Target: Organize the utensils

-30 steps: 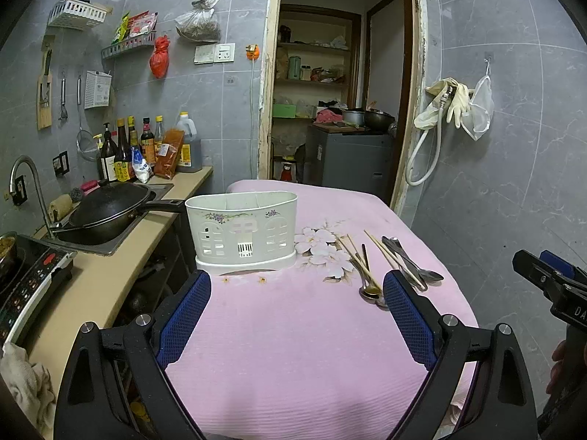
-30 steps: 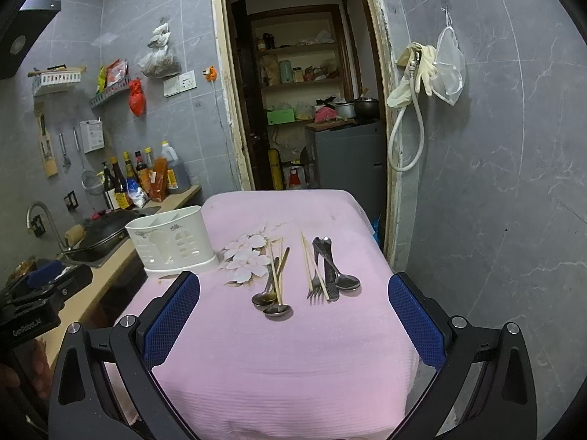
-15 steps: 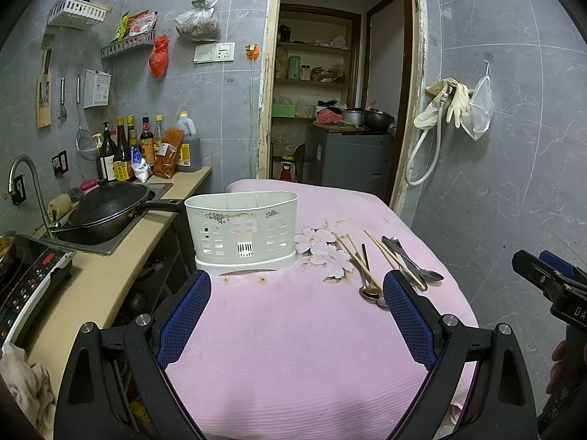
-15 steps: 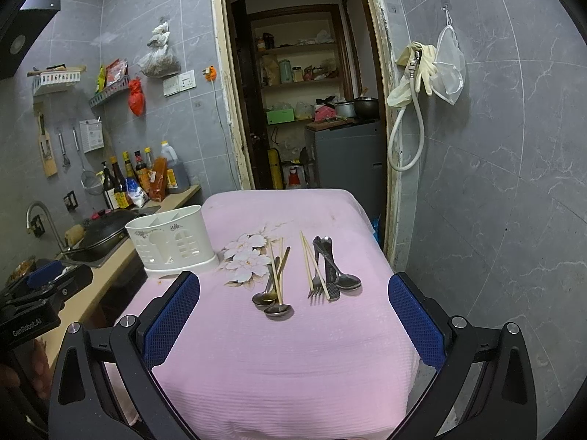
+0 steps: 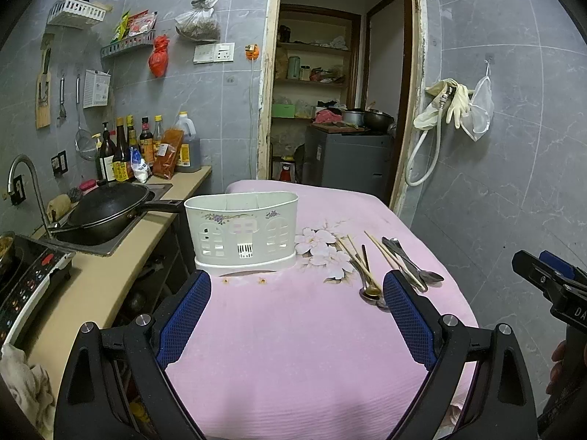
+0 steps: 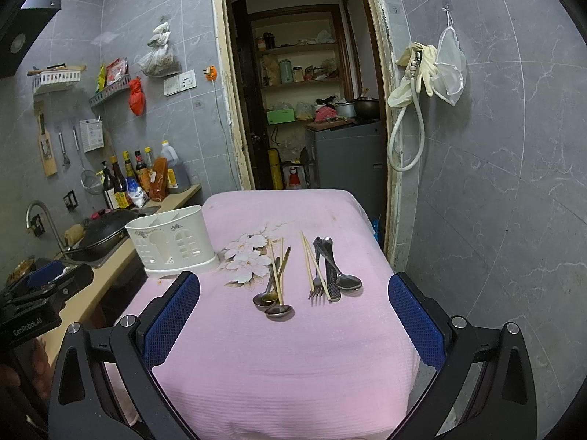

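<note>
Left gripper (image 5: 296, 308): jaws spread wide, nothing between them, held low over the near part of the pink cloth (image 5: 293, 348); no shift from a second ago.
Right gripper (image 6: 293, 308): likewise spread and empty, aimed at the cutlery; unchanged across the last second.
Ahead of the right gripper: three spoons (image 6: 273, 299) with a pair of chopsticks (image 6: 276, 271) lying across them, well apart from the fingers.
Just right of those: a second pair of chopsticks (image 6: 311, 262), a fork (image 6: 318, 289), a patterned handle that may be a knife, and another spoon (image 6: 348, 281), all flat on the cloth.
Ahead of the left gripper: the white holder (image 5: 242, 229), upright, with nothing seen standing up out of it.
Beyond, to the left: a wok (image 5: 110, 207) in the sink and bottles (image 5: 121, 154) on the counter.
Meaning for the task: nothing has moved, so sorting has apparently not begun; every piece awaits a first pick.
</note>
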`<state>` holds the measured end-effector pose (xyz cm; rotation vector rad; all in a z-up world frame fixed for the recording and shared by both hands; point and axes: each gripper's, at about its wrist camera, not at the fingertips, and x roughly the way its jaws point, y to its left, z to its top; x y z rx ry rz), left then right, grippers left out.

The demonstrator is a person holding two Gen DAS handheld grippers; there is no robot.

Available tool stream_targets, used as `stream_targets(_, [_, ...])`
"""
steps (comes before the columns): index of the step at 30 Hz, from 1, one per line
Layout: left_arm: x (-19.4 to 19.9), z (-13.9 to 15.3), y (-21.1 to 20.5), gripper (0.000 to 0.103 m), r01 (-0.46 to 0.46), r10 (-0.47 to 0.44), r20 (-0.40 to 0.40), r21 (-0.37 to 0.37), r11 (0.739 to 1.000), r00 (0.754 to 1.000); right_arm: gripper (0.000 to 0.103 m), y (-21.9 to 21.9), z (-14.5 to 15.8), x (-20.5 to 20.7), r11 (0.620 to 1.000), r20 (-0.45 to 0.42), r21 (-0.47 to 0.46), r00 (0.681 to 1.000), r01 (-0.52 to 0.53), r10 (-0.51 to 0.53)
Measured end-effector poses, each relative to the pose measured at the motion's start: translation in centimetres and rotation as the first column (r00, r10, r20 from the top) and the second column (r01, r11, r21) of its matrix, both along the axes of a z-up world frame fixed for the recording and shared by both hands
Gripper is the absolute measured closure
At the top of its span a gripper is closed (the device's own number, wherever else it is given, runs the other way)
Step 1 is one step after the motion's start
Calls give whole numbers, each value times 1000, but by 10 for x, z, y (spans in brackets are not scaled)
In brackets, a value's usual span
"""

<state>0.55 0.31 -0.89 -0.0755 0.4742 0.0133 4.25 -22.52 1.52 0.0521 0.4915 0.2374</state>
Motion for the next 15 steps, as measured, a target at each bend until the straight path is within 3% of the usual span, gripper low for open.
stream_targets(15, [-1,3,1,11,3,-3,2,0,1000,1000,0,0,-1,1,1000,0,0,1000,0,0])
